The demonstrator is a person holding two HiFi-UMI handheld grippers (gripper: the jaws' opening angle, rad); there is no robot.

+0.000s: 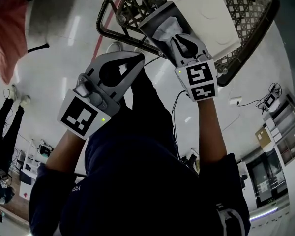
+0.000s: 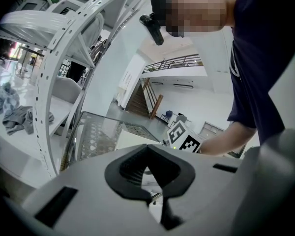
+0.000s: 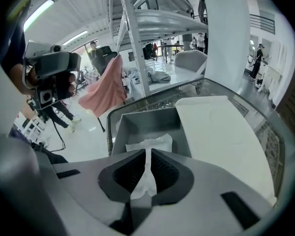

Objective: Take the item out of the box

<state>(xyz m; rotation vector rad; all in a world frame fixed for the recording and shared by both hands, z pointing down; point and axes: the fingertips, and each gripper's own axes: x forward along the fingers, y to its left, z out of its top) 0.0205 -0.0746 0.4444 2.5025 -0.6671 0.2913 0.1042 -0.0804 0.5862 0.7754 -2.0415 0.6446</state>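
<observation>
Right claw (image 3: 147, 156) grips the item (image 3: 150, 142) over the box (image 3: 137, 124); left claw (image 1: 137, 59) closed on nothing.
The only print is the square black-and-white markers (image 1: 201, 80) on the claw cubes. The white wrapped item is pinched between the right claw's closed jaws, its lower part inside the grey box, lid (image 3: 221, 132) open, in a wire basket (image 1: 246, 14). Both forearms are stretched forward, and the left claw hangs beside the basket rim.
</observation>
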